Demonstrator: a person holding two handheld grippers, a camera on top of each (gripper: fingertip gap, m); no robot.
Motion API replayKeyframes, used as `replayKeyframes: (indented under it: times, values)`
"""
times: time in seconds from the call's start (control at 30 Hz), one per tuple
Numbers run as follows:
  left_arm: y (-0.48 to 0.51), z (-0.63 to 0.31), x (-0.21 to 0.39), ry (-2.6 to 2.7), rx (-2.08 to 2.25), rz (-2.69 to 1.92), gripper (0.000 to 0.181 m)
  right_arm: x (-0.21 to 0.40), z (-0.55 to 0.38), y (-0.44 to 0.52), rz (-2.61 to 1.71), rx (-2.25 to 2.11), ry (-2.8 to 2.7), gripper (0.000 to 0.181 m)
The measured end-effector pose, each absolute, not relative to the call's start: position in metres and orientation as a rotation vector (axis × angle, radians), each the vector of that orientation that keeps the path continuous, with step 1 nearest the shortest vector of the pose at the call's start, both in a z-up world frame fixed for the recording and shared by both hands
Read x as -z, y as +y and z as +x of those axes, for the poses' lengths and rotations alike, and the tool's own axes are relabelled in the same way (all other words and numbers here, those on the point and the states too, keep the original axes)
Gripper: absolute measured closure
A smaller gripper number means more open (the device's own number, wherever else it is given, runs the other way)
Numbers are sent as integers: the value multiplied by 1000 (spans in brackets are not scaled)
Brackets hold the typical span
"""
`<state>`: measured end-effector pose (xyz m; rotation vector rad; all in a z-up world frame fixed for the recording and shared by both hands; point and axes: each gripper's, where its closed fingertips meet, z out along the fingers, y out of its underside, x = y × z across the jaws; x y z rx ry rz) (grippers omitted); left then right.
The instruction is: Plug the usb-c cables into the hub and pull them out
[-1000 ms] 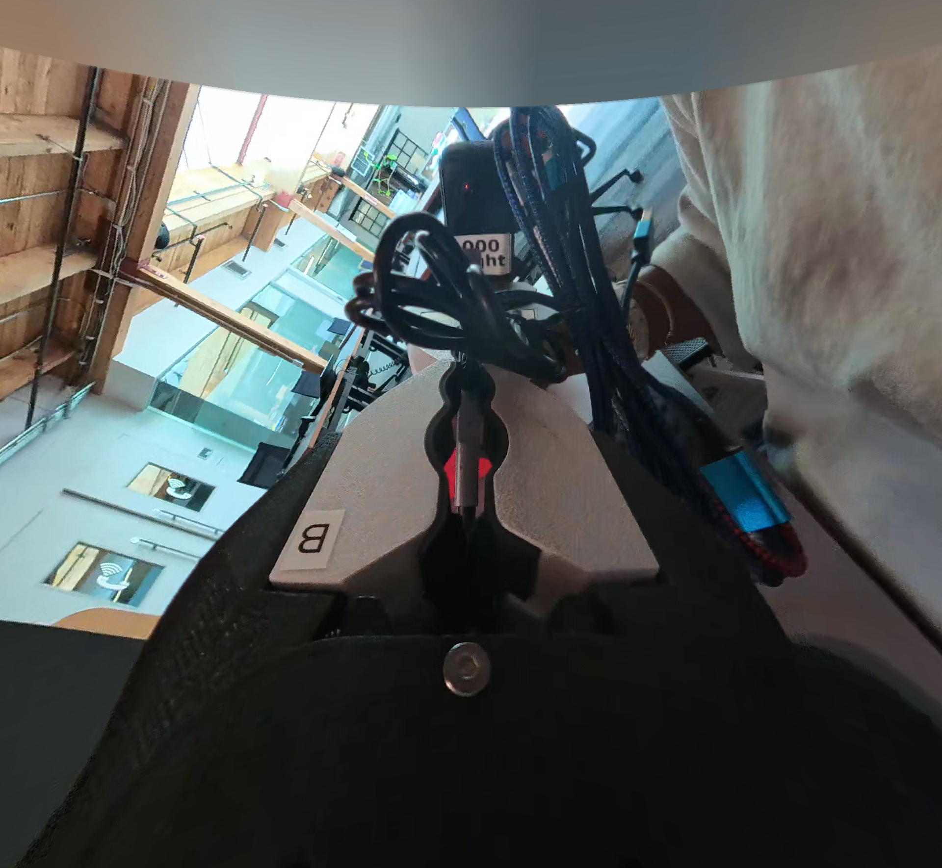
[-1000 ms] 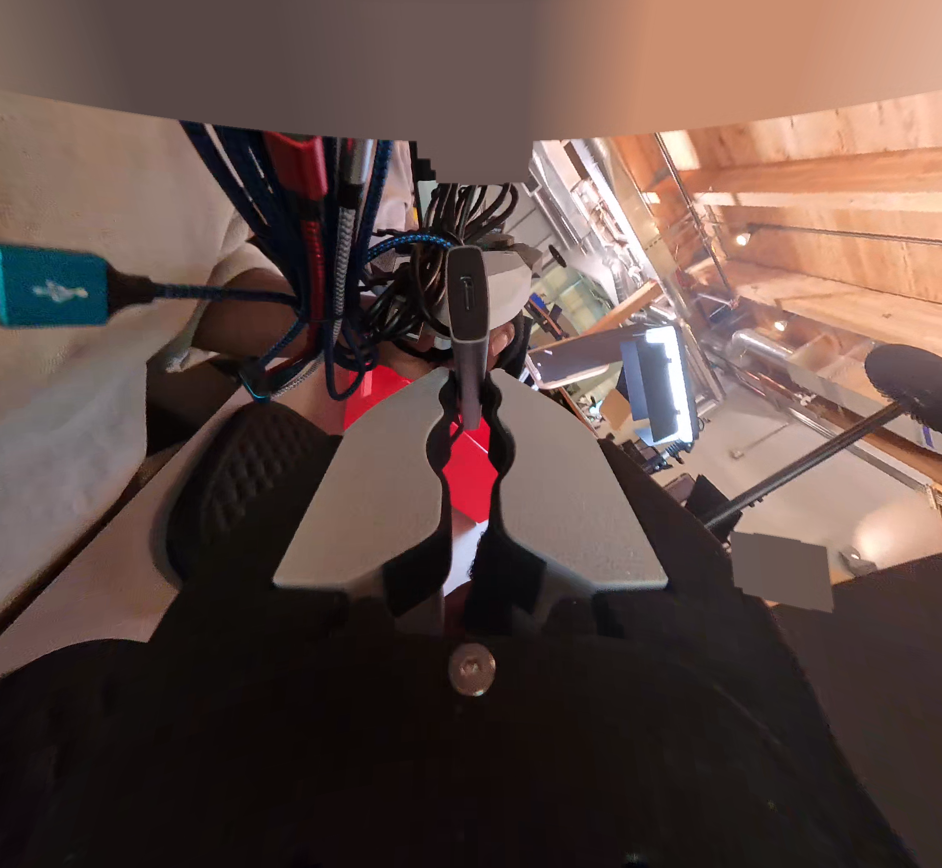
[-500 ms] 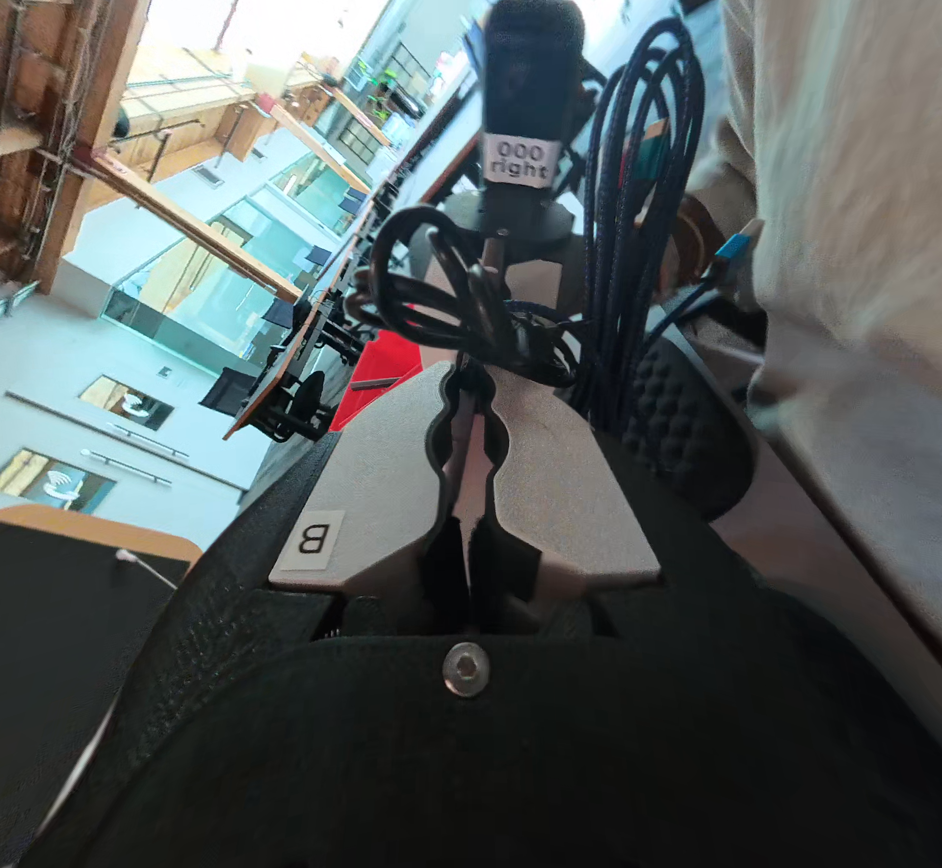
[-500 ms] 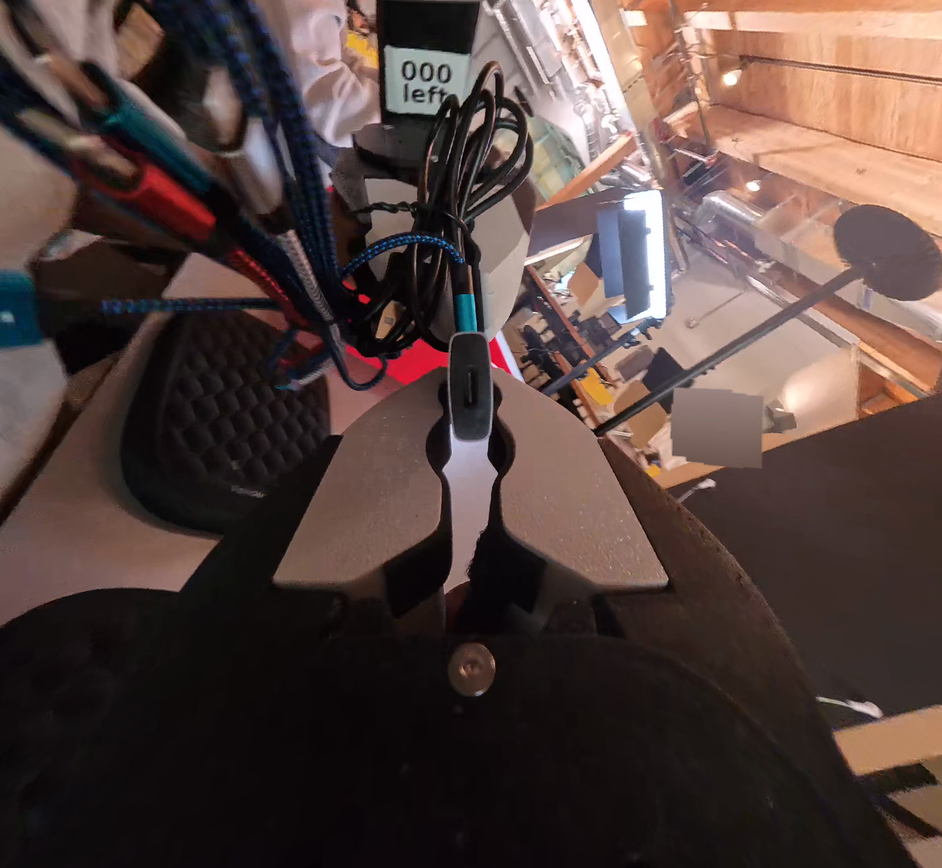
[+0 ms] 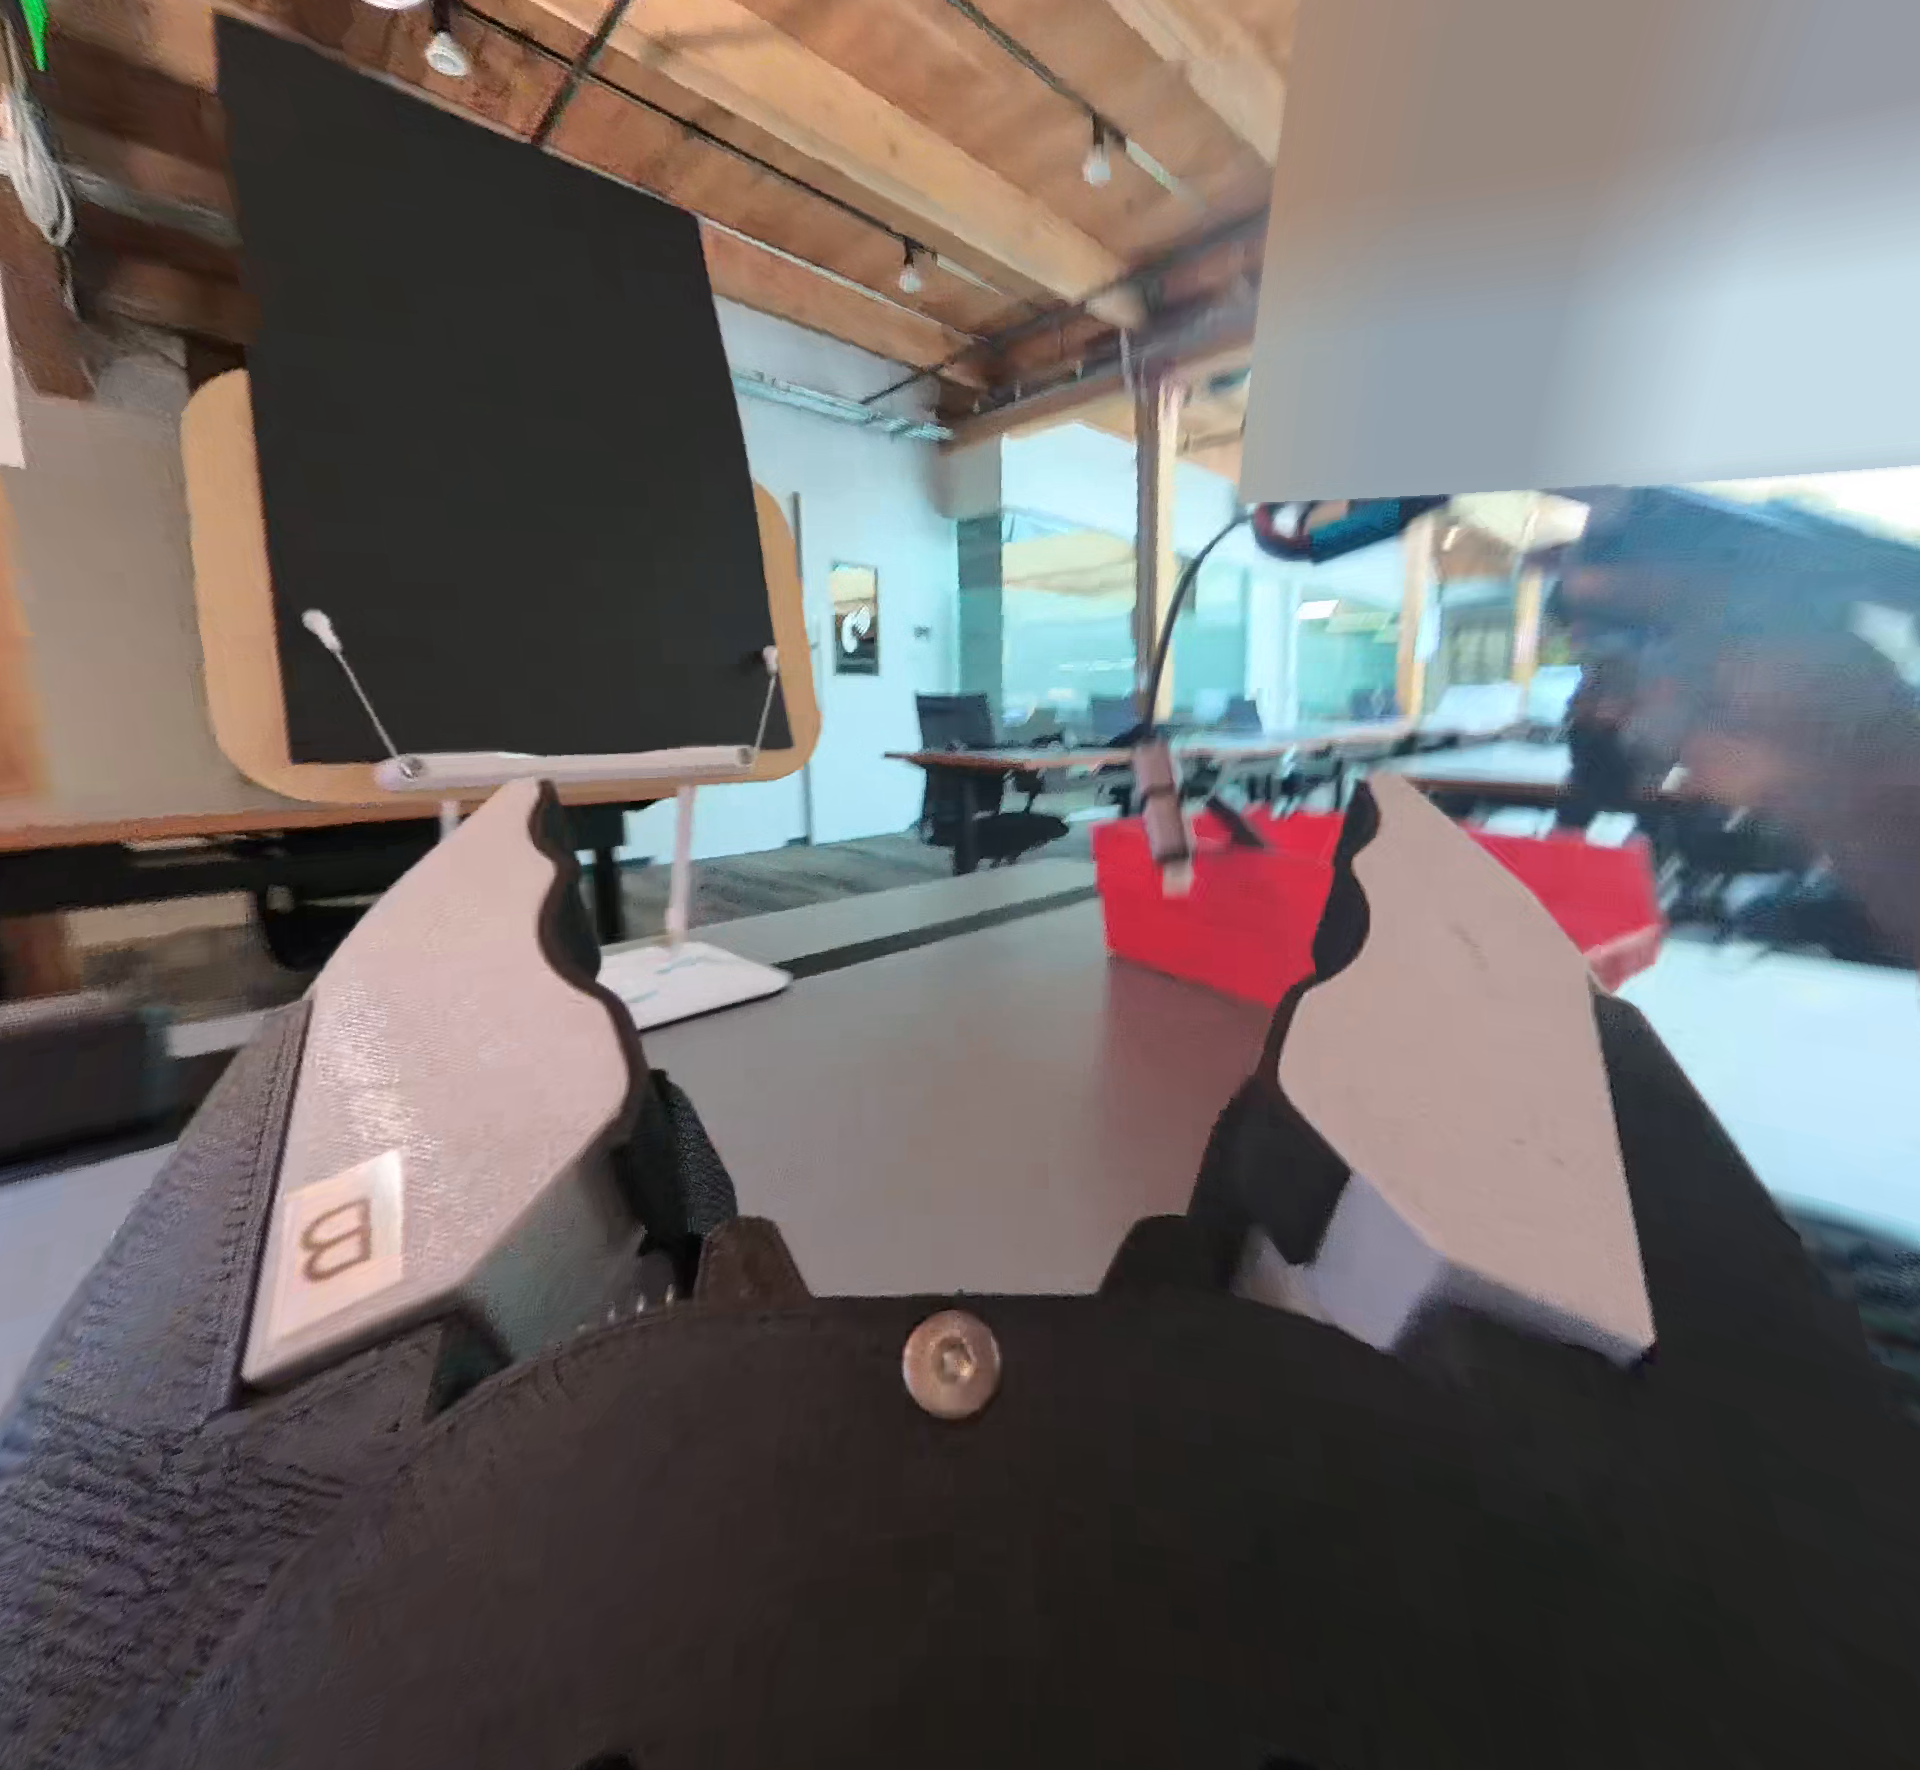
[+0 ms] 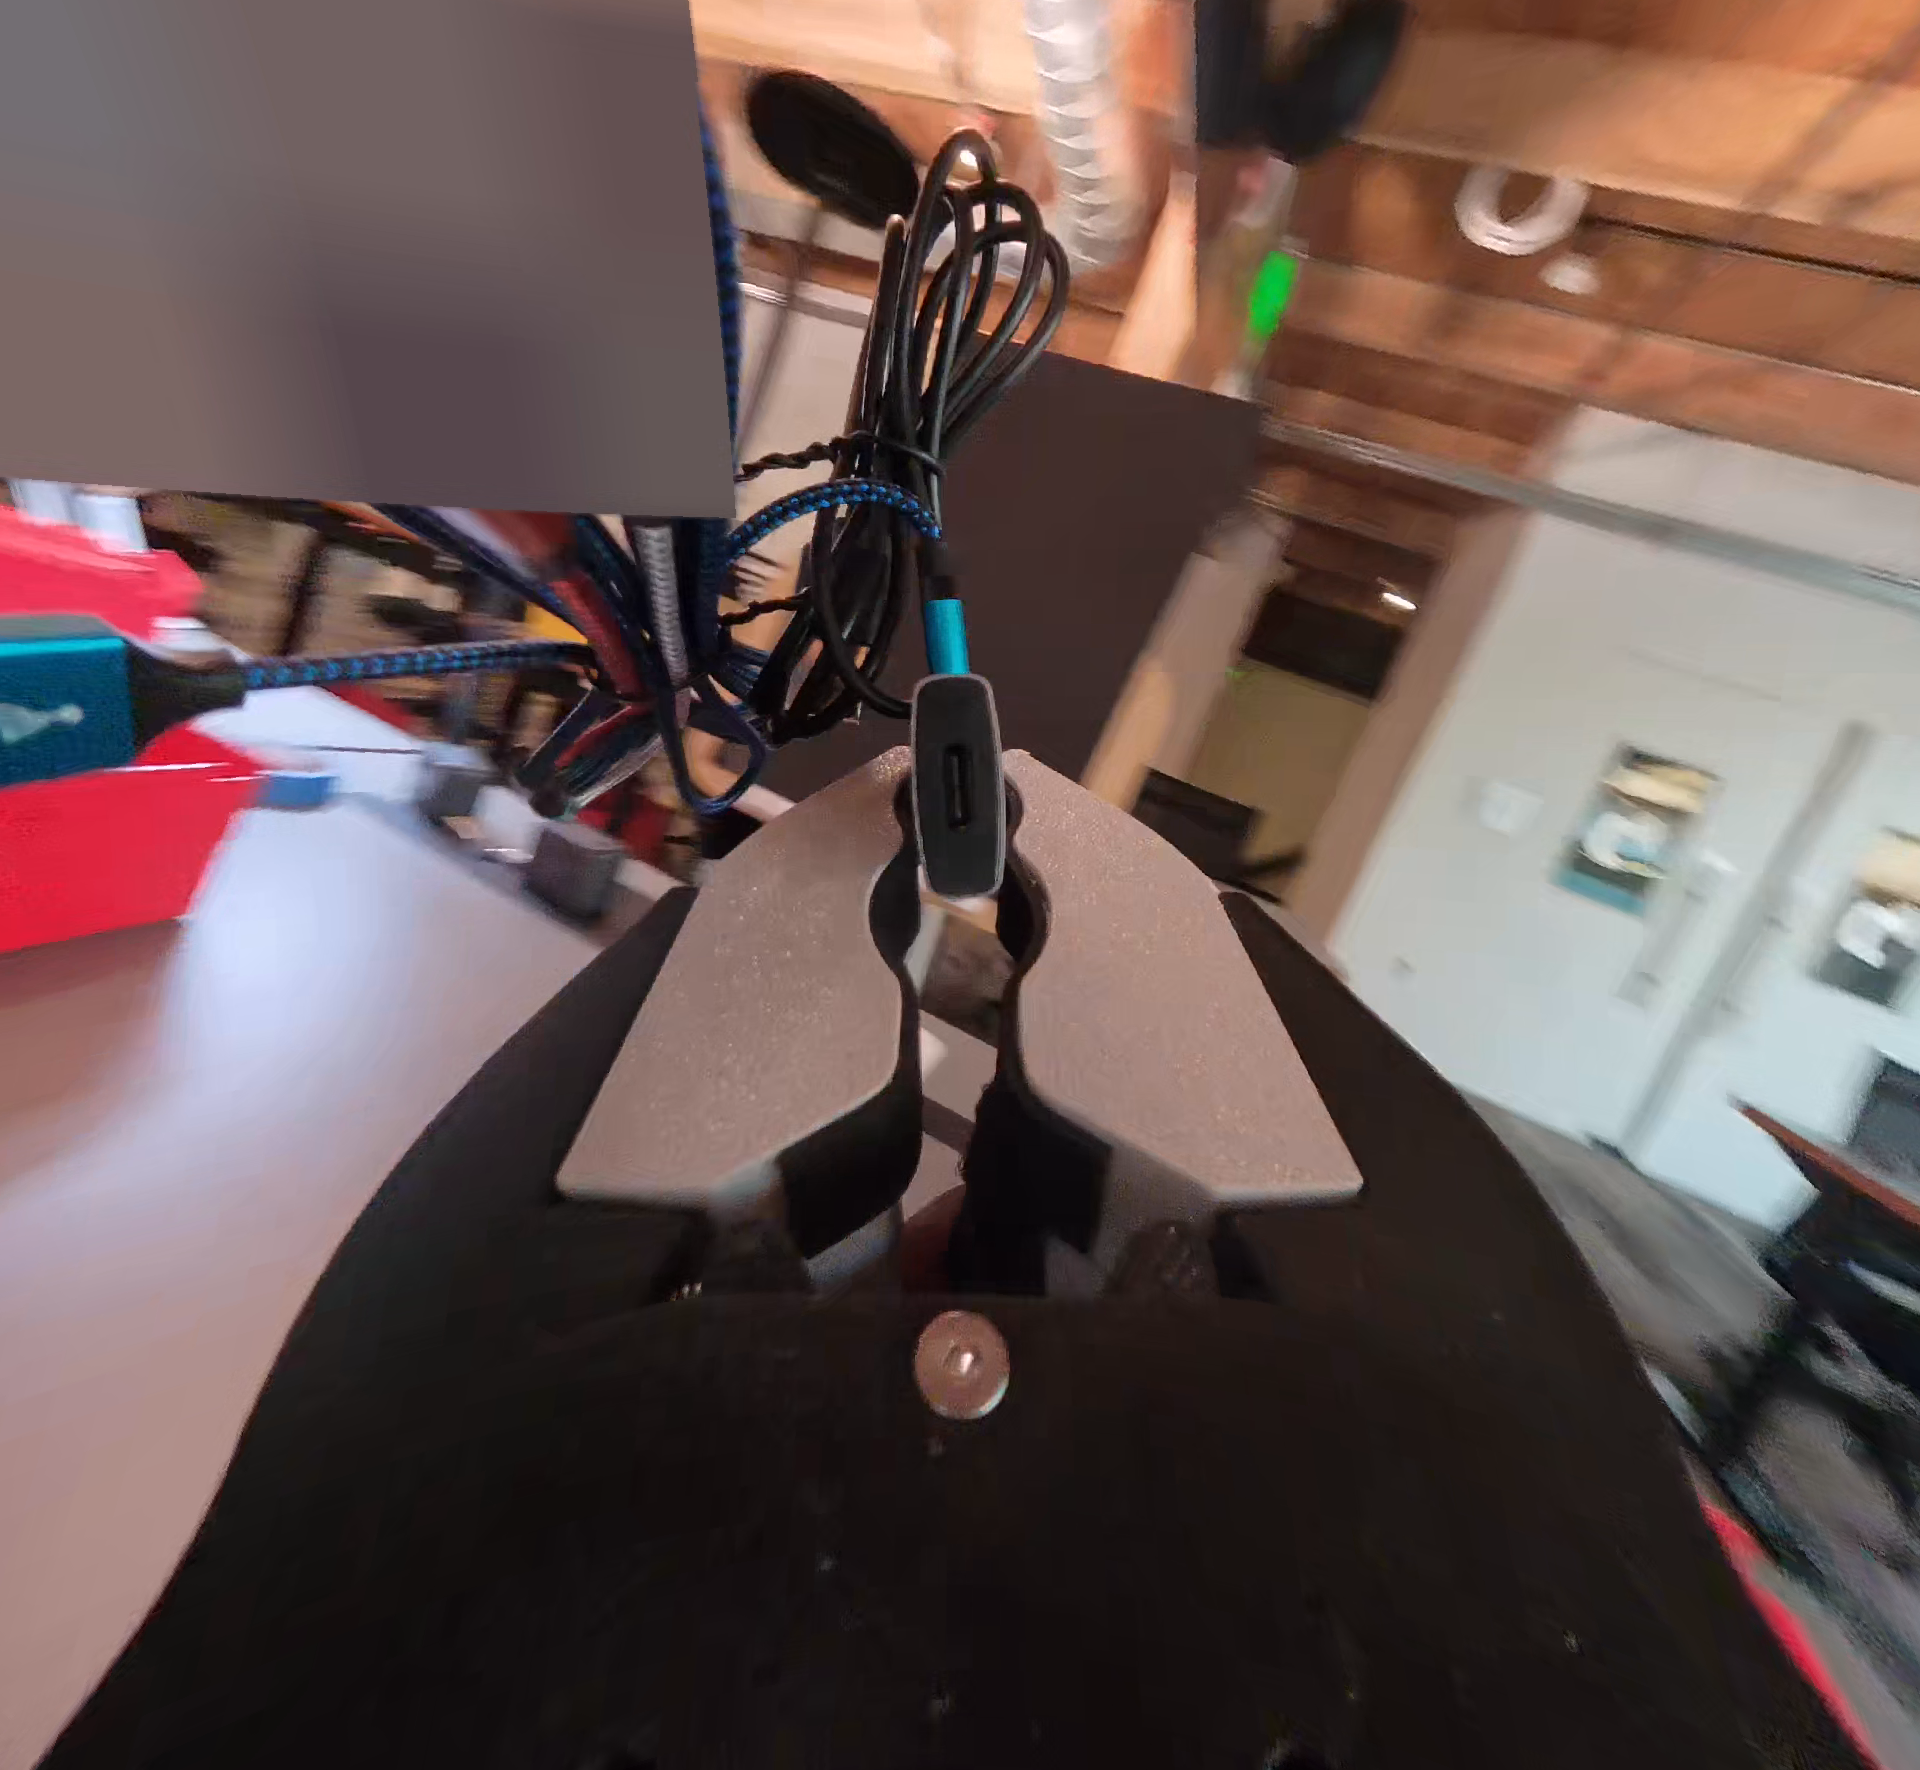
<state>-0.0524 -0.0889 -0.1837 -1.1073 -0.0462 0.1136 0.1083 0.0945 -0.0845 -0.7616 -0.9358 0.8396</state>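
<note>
Left wrist view: your left gripper (image 5: 951, 899) is holding its two grey fingers (image 5: 468, 1014) spread wide with nothing between them, and there is bare dark table (image 5: 935, 1076) showing through the gap. Ahead of the right fingertip, a cable plug (image 5: 1164, 827) is dangling on a thin black lead, clear of the finger and hanging in front of the red bin (image 5: 1226, 899). Beyond the left fingertip a black board (image 5: 488, 442) is leaning on a white stand (image 5: 675, 972), whose base is sitting well past that finger's edge. The far right side is blurring out, so you cannot tell what is there.

Right wrist view: your right gripper (image 6: 958, 790) is clamping the hub (image 6: 956, 806) between its fingertips, the hub standing upright with one port facing the camera. A teal-shelled plug (image 6: 945, 634) is sitting in the hub's top end, its blue braided cable (image 6: 831, 510) curving away to the left of the fingers. Above the tips a coil of black cable (image 6: 966, 349) is hanging, tangled with more braided cables (image 6: 644, 640) to the left. A teal connector (image 6: 62, 697) is jutting in at the left edge, apart from the fingers. To the right of the fingers the room is lying open.
</note>
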Motion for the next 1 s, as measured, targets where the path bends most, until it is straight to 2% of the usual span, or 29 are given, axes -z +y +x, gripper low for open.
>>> replayKeyframes:
  times: [0.13,0.47,0.6,0.73,0.8,0.87,1.0]
  values:
    - [-87,-39,185,126,-396,-1102,49,80,149,169,-964,-662,-741,172]
    - [-93,-43,181,87,-358,-1047,49,114,221,255,-1222,-375,-501,172]
    - [-86,-48,191,69,-327,-1114,49,162,215,276,-1440,-263,-629,171]
    - [-76,-45,203,99,-317,-1194,51,212,209,291,-1625,-157,-762,162]
    - [-71,-38,210,147,-276,-1243,63,236,207,295,-1719,-99,-840,156]
    - [-65,-34,220,159,-223,-1304,65,255,200,295,-1798,-108,-907,144]
    - [-59,-29,231,192,-193,-1376,68,251,187,291,-1784,-257,-866,126]
